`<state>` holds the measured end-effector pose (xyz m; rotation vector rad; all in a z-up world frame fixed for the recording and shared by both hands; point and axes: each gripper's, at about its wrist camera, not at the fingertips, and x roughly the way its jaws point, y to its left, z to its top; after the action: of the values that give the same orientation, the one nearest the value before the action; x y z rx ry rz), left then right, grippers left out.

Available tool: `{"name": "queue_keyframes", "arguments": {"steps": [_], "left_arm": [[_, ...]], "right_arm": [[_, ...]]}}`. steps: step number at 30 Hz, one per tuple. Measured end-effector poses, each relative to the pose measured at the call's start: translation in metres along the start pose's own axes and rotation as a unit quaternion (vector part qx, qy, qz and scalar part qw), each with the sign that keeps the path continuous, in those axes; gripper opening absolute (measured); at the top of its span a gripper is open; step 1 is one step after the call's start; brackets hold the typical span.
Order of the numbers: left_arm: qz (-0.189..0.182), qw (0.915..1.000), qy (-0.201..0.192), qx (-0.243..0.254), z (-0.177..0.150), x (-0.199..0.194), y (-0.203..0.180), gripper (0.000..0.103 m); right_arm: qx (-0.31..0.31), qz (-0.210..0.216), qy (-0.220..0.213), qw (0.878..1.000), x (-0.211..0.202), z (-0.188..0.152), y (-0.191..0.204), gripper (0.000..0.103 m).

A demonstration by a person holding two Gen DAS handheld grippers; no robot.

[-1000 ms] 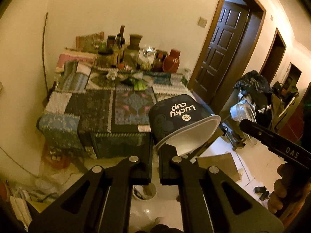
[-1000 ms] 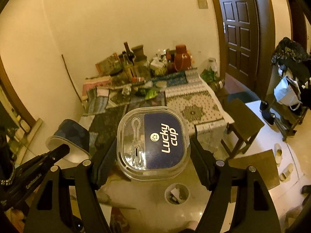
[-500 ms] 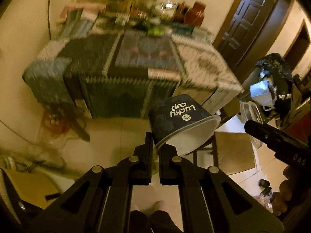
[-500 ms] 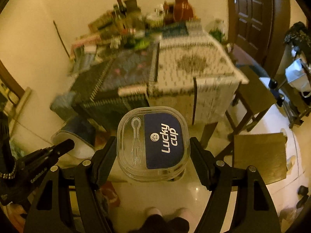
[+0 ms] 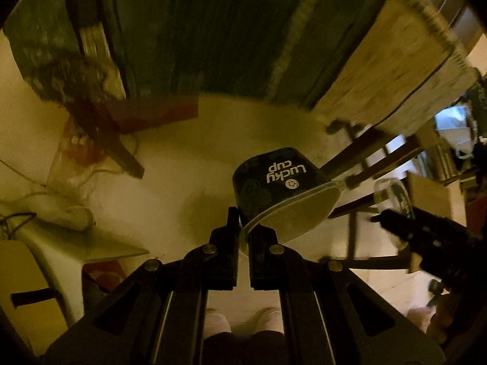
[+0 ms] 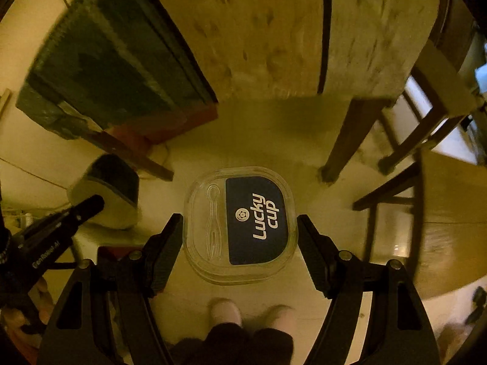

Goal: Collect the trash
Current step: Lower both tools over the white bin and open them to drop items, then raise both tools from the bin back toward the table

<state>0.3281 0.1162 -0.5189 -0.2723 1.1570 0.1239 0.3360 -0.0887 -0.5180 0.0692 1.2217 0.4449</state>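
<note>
My left gripper (image 5: 243, 237) is shut on the rim of a dark "Lucky cup" paper cup (image 5: 280, 179), which tilts up and right with its white inside showing. My right gripper (image 6: 240, 228) is shut on a clear plastic lid (image 6: 240, 225) with a dark "Lucky cup" label, one pad at each side edge. Both point steeply down at the pale floor. In the right wrist view the cup (image 6: 106, 188) and left gripper (image 6: 88, 205) show at the left. In the left wrist view the lid (image 5: 392, 194) and right gripper (image 5: 383, 220) show at the right.
The draped table (image 5: 395, 76) hangs just ahead with its wooden legs (image 6: 344, 143) on the floor. A wooden stool (image 6: 450, 222) stands at the right. A clear bag of litter (image 5: 79, 149) lies by a table leg at the left. The person's feet (image 6: 252, 313) are below.
Both grippers have dropped a long way and tipped downward. The tabletop with its bottles has left view; the table's hanging cloth, its legs and the floor now fill the frames. Cup and lid stay gripped.
</note>
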Motion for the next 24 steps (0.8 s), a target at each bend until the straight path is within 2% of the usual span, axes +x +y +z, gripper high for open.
{"name": "queue_keyframes", "arguments": {"steps": [4, 9, 16, 20, 21, 22, 23, 24], "left_arm": [[0.009, 0.9997, 0.020, -0.009, -0.017, 0.048, 0.015, 0.004], [0.010, 0.9987, 0.048, -0.012, -0.033, 0.103, 0.023, 0.004], [-0.009, 0.9968, 0.080, 0.006, -0.041, 0.147, 0.004, 0.004], [-0.043, 0.9942, 0.097, 0.021, -0.037, 0.161, -0.016, 0.004], [-0.048, 0.9932, 0.104, 0.024, -0.036, 0.165, -0.021, 0.014], [-0.048, 0.9916, 0.117, 0.029, -0.034, 0.170, -0.026, 0.033], [-0.041, 0.9902, 0.129, 0.034, -0.034, 0.172, -0.029, 0.042], [-0.035, 0.9895, 0.135, 0.039, -0.033, 0.174, -0.032, 0.045]], "right_arm": [[-0.021, 0.003, 0.011, 1.000, 0.052, -0.009, -0.005, 0.075], [-0.020, 0.016, 0.023, 0.999, 0.092, -0.012, -0.015, 0.075], [-0.018, -0.011, 0.035, 0.999, 0.104, -0.011, -0.033, 0.075], [-0.007, -0.020, 0.039, 0.999, 0.099, -0.012, -0.044, 0.075], [-0.006, -0.023, 0.040, 0.999, 0.097, -0.011, -0.046, 0.075], [-0.004, -0.028, 0.041, 0.999, 0.095, -0.010, -0.048, 0.075], [-0.002, -0.030, 0.042, 0.999, 0.092, -0.010, -0.049, 0.075], [0.000, -0.031, 0.044, 0.999, 0.090, -0.009, -0.048, 0.075]]}}
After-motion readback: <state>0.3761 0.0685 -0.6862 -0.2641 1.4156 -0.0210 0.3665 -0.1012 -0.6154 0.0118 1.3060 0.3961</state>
